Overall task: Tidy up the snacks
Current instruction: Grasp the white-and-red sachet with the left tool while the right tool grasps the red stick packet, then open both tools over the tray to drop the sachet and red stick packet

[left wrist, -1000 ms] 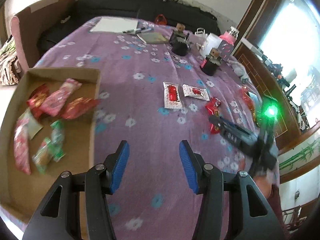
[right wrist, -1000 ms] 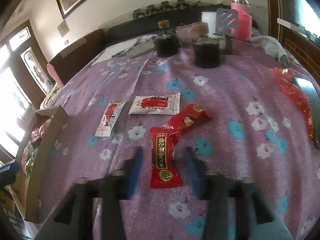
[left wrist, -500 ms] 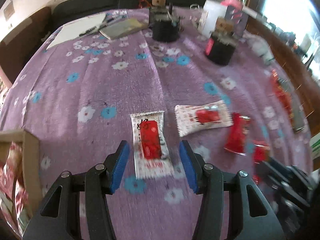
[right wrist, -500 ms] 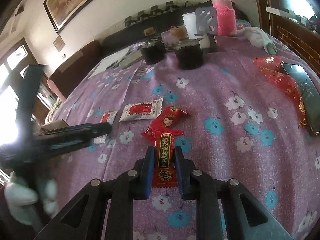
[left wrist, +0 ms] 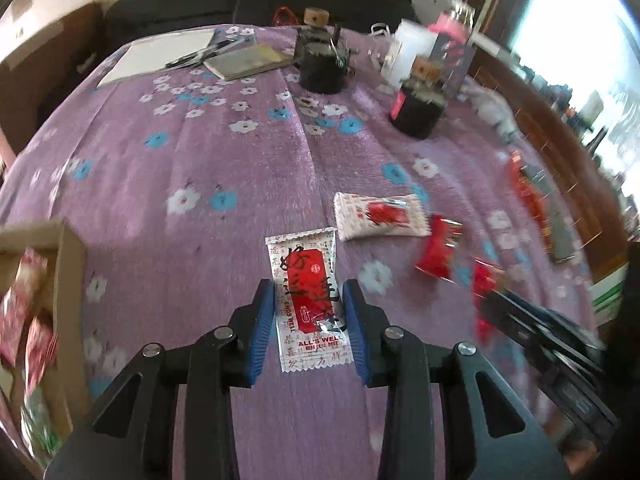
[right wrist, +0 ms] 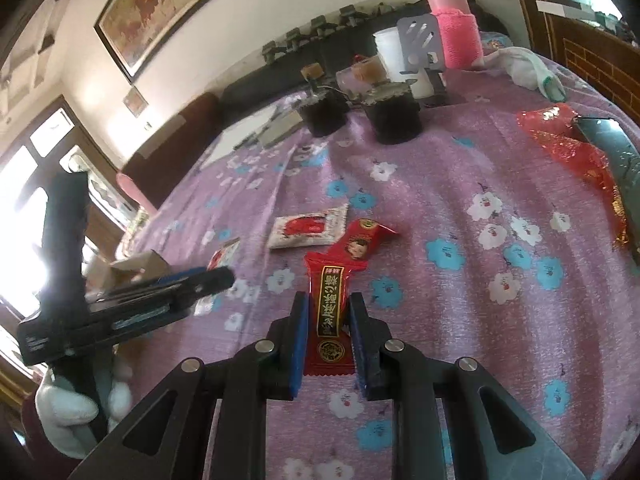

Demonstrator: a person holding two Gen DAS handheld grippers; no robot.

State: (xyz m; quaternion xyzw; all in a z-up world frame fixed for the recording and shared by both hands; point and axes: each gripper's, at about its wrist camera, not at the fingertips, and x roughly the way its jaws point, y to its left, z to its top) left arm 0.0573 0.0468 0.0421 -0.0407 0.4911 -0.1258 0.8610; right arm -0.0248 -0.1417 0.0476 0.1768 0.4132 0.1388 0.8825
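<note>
My left gripper (left wrist: pixel 309 322) has its blue pads on both sides of a white-and-red snack packet (left wrist: pixel 310 300) lying on the purple flowered cloth; the jaws are narrowed around it. My right gripper (right wrist: pixel 329 332) is shut on a red snack bar (right wrist: pixel 330 312), whose far end rests on the cloth. A second white packet (left wrist: pixel 380 220) and a red candy wrapper (left wrist: pixel 438 254) lie to the right of the left gripper. The cardboard box (left wrist: pixel 68 280) with several snacks stands at the left edge. The left gripper also shows in the right wrist view (right wrist: pixel 208 280).
Two dark jars (left wrist: pixel 322 66) (left wrist: pixel 418 114), a notebook (left wrist: pixel 246 62), paper and pens, a white container and a pink flask (right wrist: pixel 454 20) stand at the far side. A phone (right wrist: pixel 618 160) on red plastic wrap (right wrist: pixel 568 144) lies at the right.
My left gripper has moved from beside the box to the white packet and closed in around it. My right gripper has closed on the red snack bar.
</note>
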